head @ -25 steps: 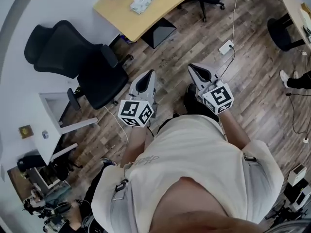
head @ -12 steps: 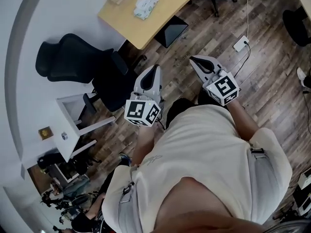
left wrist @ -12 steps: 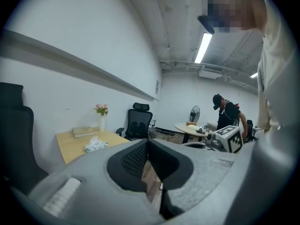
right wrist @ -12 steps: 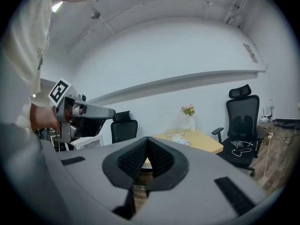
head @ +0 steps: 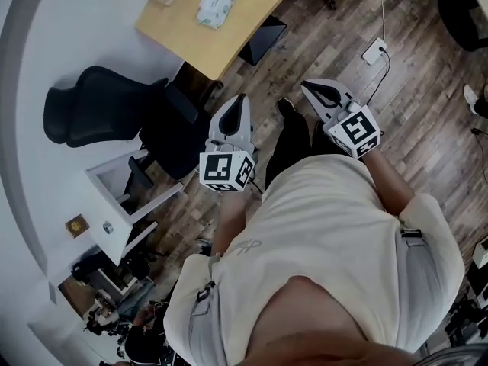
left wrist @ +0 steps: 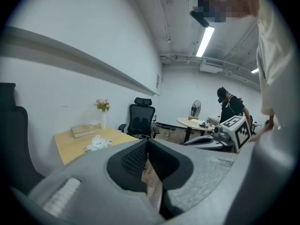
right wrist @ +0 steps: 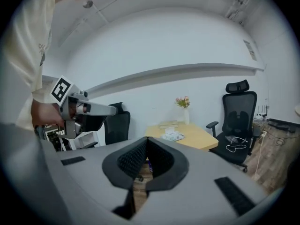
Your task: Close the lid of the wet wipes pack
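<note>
The wet wipes pack (head: 217, 4) is a white and green pouch lying on a light wooden table (head: 229, 36) at the top of the head view, far ahead of both grippers. It also shows small in the left gripper view as the pack (left wrist: 98, 143) and in the right gripper view as the pack (right wrist: 172, 136). Its lid is too small to make out. My left gripper (head: 243, 97) and right gripper (head: 304, 85) are held in front of the person's body over the wooden floor, both shut and holding nothing.
A black office chair (head: 114, 113) stands between me and the table, left of the left gripper. A second black chair (right wrist: 236, 121) is right of the table. A book (left wrist: 84, 131) and a vase of flowers (left wrist: 102, 111) are on the table. A power strip (head: 374, 52) with cables lies on the floor.
The person has stepped along the floor, so the chair and table have shifted in the head view. Both grippers stay shut in front of the body.
</note>
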`<state>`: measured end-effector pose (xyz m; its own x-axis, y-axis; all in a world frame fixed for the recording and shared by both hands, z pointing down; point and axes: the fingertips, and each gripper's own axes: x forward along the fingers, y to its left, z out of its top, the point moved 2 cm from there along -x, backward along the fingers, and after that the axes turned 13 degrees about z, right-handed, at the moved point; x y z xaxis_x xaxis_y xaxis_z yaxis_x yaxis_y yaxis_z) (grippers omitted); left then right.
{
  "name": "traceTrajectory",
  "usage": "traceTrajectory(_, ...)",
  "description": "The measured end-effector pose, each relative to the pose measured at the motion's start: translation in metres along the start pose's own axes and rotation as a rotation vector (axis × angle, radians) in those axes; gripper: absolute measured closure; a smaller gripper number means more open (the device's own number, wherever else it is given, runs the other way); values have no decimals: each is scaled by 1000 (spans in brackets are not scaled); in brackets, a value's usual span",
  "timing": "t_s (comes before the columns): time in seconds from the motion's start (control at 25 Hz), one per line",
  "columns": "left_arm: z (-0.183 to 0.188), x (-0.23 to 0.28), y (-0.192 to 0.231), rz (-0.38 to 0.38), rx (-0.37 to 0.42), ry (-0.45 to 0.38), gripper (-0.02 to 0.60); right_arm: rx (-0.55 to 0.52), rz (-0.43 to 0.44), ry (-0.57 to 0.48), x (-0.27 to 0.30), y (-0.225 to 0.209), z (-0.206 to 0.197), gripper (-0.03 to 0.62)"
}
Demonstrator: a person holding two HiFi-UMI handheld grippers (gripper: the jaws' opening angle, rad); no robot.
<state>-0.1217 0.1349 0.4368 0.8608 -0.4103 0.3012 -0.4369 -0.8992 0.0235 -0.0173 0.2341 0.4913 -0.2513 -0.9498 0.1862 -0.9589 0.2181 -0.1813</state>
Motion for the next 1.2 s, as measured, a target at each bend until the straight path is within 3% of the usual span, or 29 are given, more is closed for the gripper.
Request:
traceTrajectory(0.2, 42, 48, 18, -67, 3, -84, 565, -8, -22, 26, 25, -23, 23, 592)
traceTrajectory(0.4, 74, 68, 61, -43, 18, -156, 565, -65, -9, 13, 74, -42, 69, 592)
traceTrajectory(0.64, 44, 121, 116, -78, -54, -8, 565, -98, -71, 26, 109, -74, 101, 592)
traceTrajectory(0.88, 45, 151, 150, -85, -49, 10, 565, -11, -135, 77, 122, -104, 85, 592)
traceTrajectory(1.0, 48, 167, 162, -80, -57, 29, 565, 39, -119, 90, 142, -122, 81, 592)
traceTrajectory(1.2, 50, 191, 185, -15, -69, 67, 565, 22, -28, 93, 186, -150, 90, 592)
